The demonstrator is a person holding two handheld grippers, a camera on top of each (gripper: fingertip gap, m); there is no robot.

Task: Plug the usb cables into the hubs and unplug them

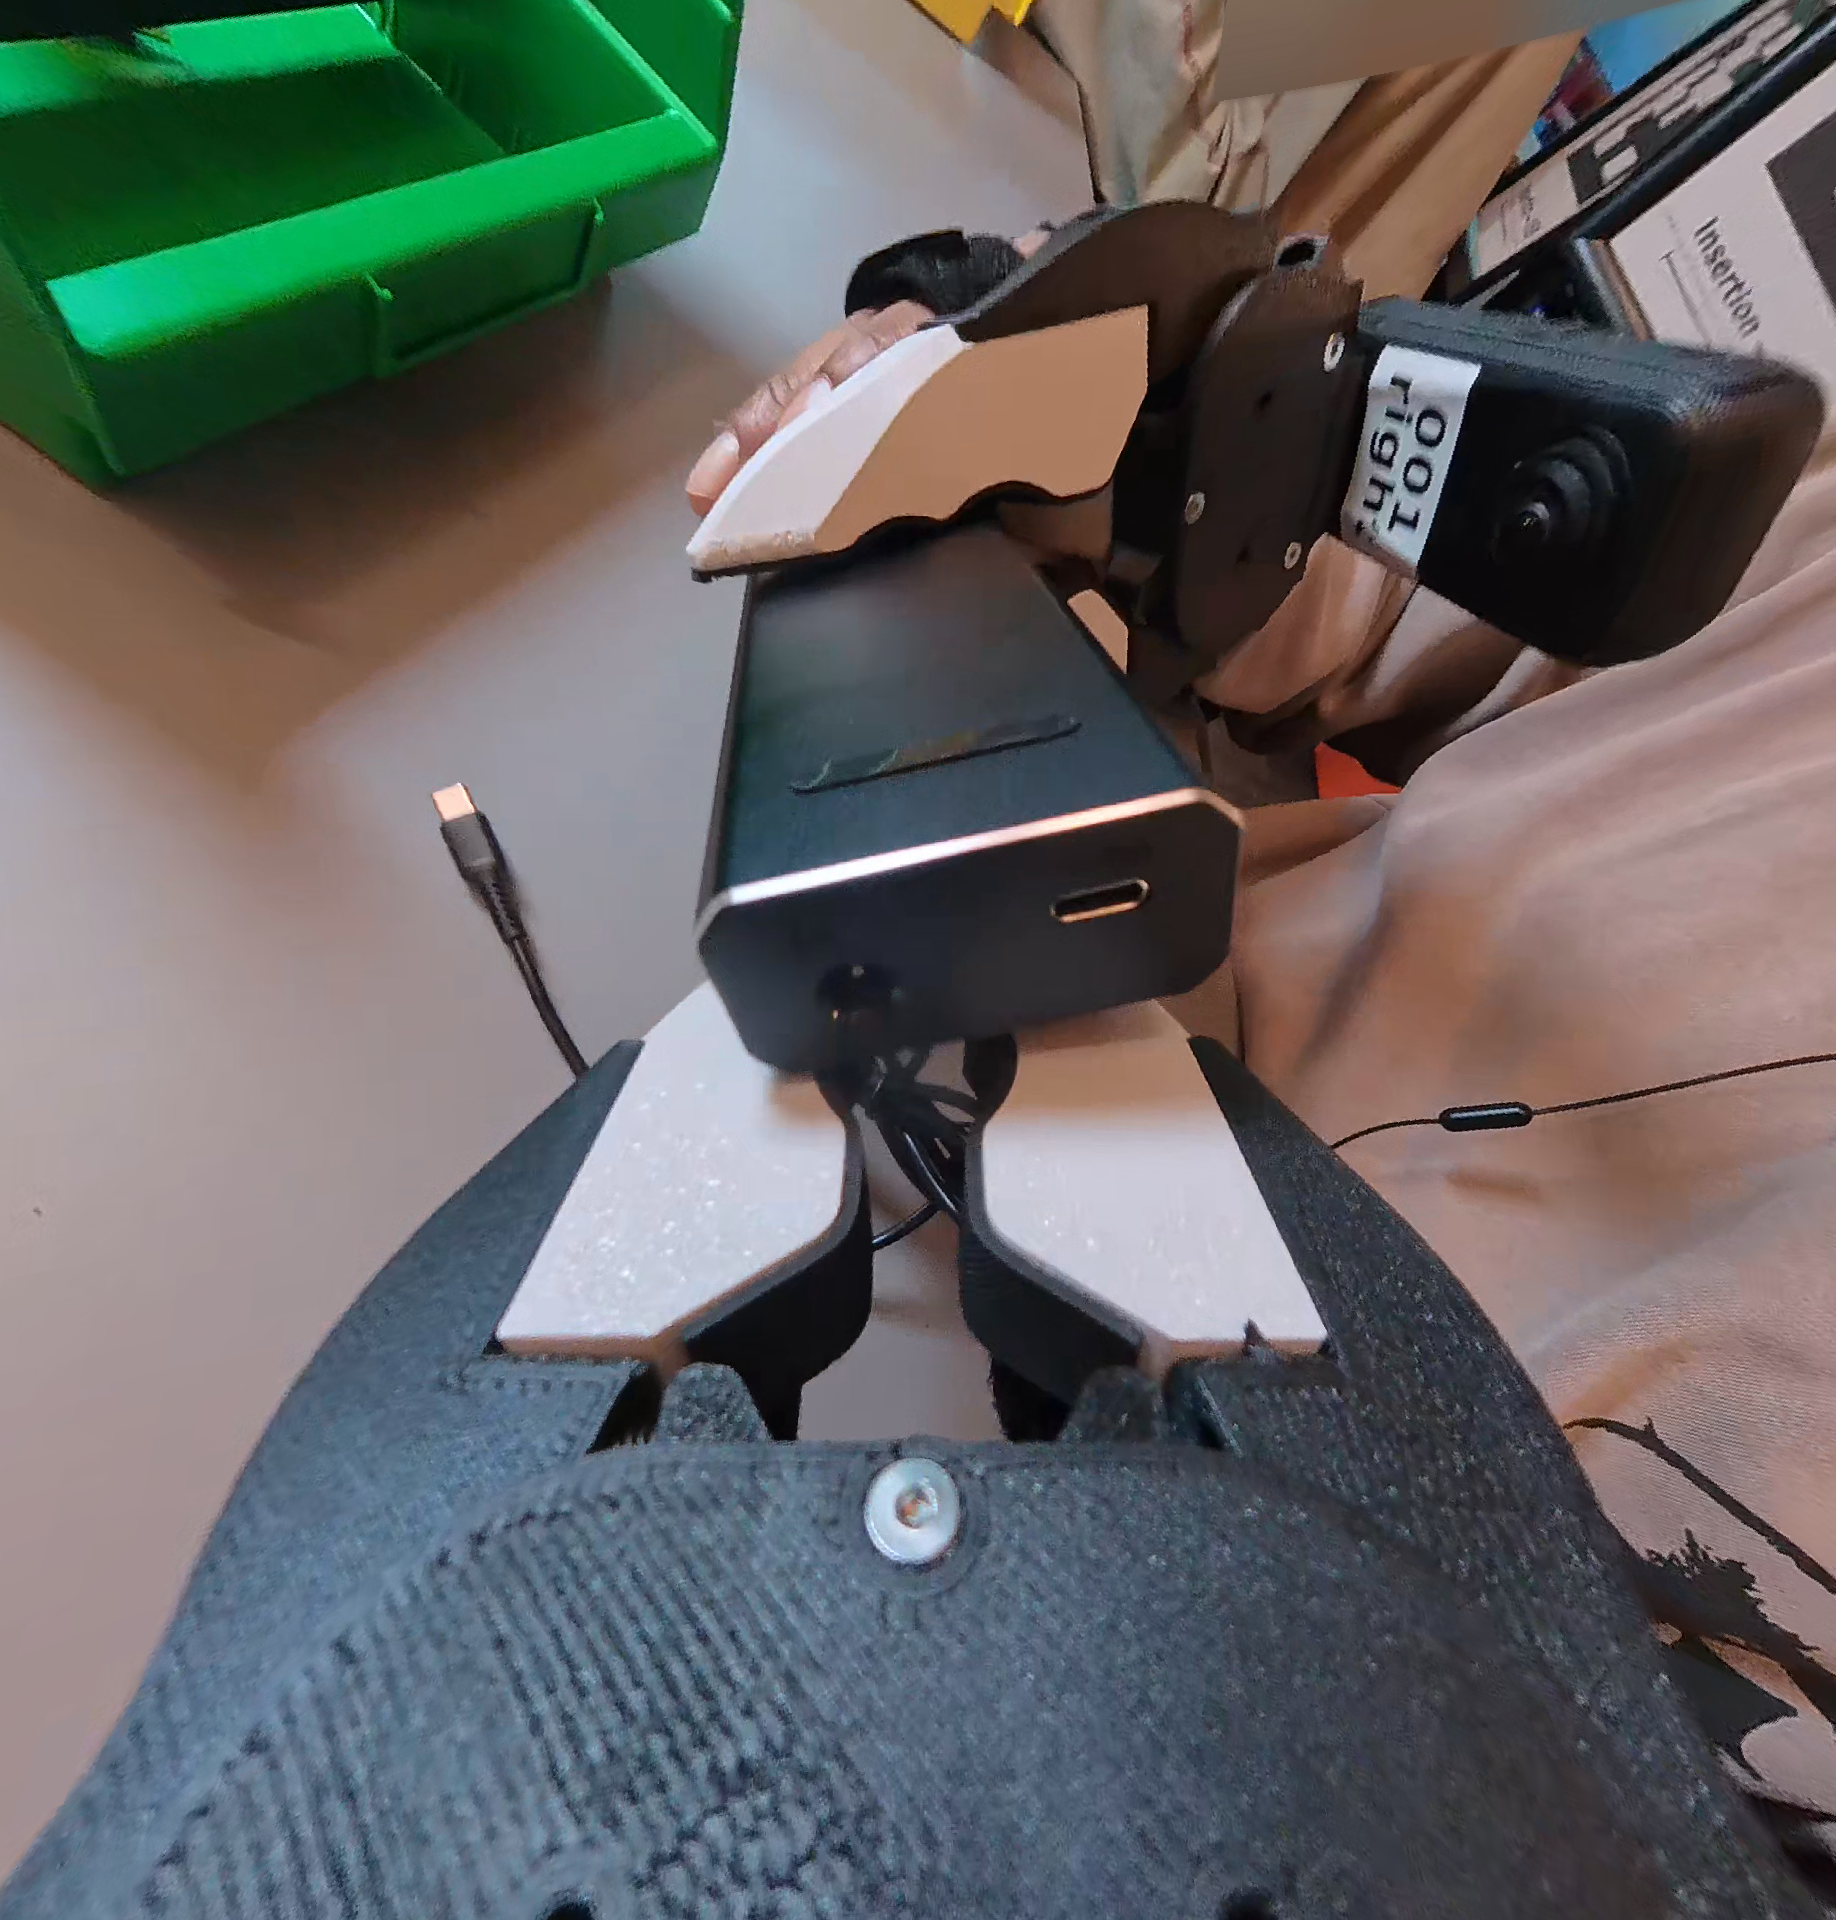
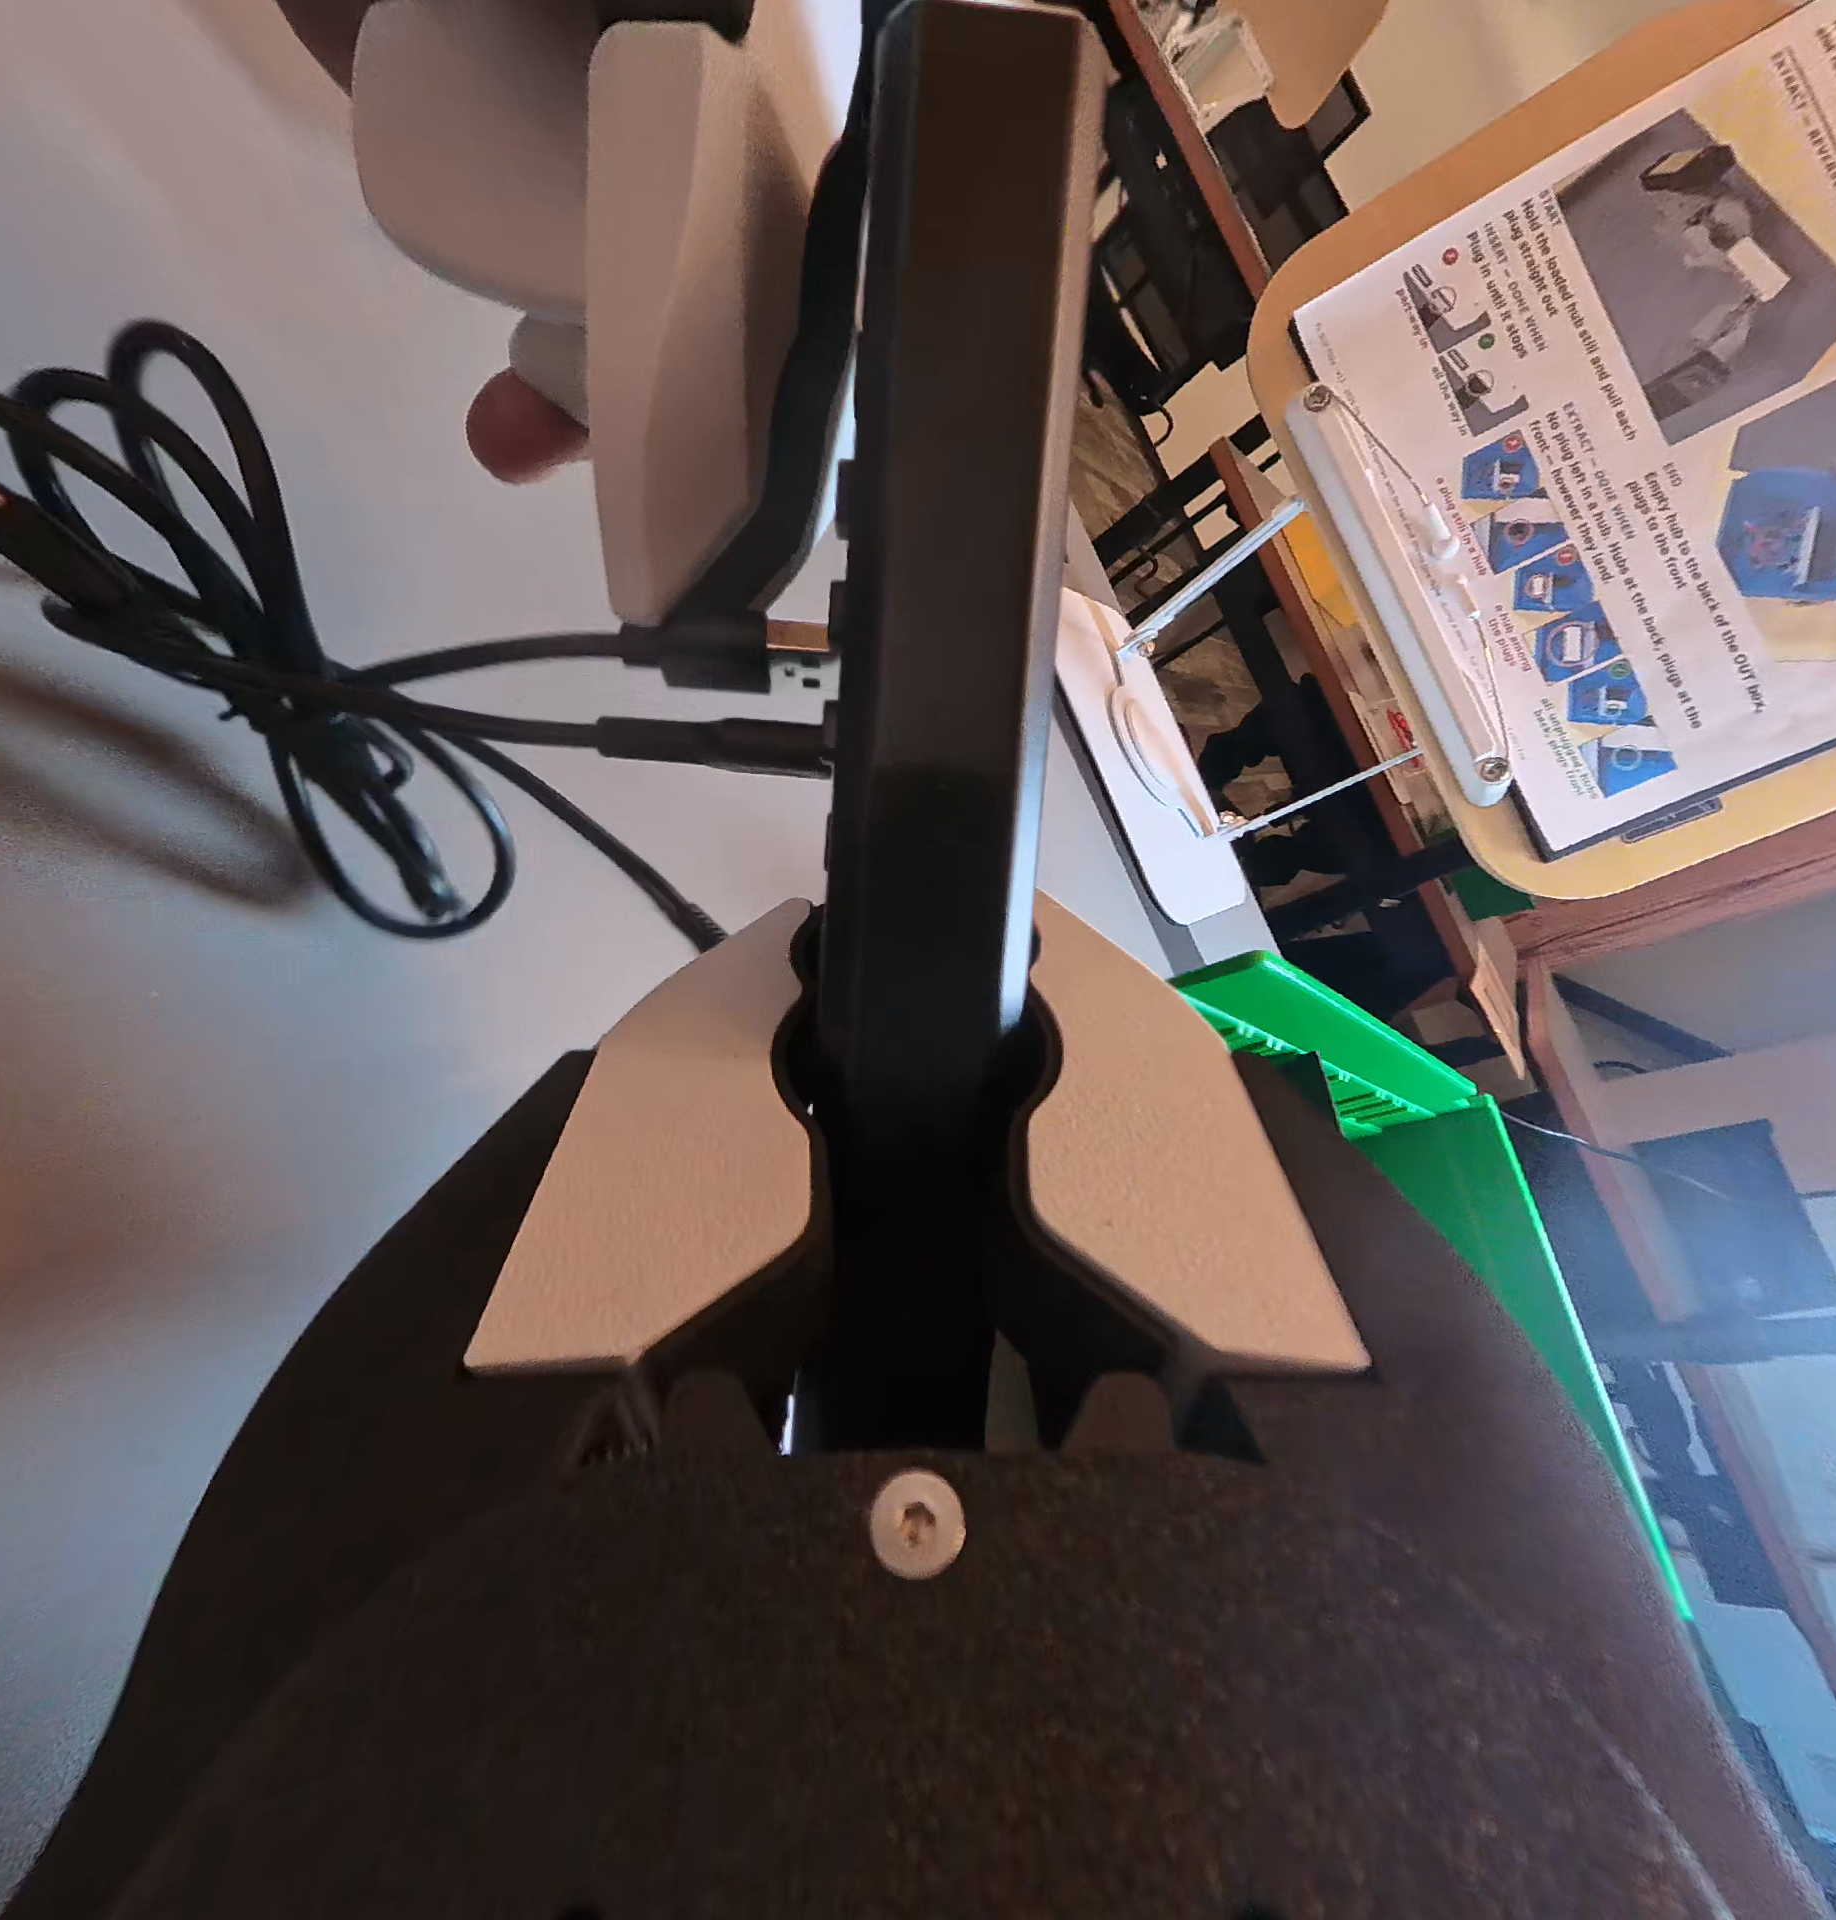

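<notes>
A long black USB hub (image 1: 924, 707) is held off the table. My right gripper (image 2: 914, 997) is shut on one end of it; one of its fingers (image 1: 945, 436) shows at the hub's far end in the left wrist view. My left gripper (image 1: 914, 1081) is shut on a black USB plug (image 2: 727, 655) at the side of the hub (image 2: 966, 416), with some of the plug's metal showing outside the port. A second black plug (image 2: 716, 743) sits fully in the port beside it. In the left wrist view the hub hides my left fingertips.
The black cables (image 2: 270, 623) loop in a tied bundle on the pale table (image 1: 166, 1039). A loose USB-C cable end (image 1: 457, 805) lies left of the hub. A green bin (image 1: 322, 208) stands at the back left. A person's clothing (image 1: 1516, 1039) fills the right. A clipboard sheet (image 2: 1620, 416) stands beyond. About 6 centimetres separates my left fingertips from my right.
</notes>
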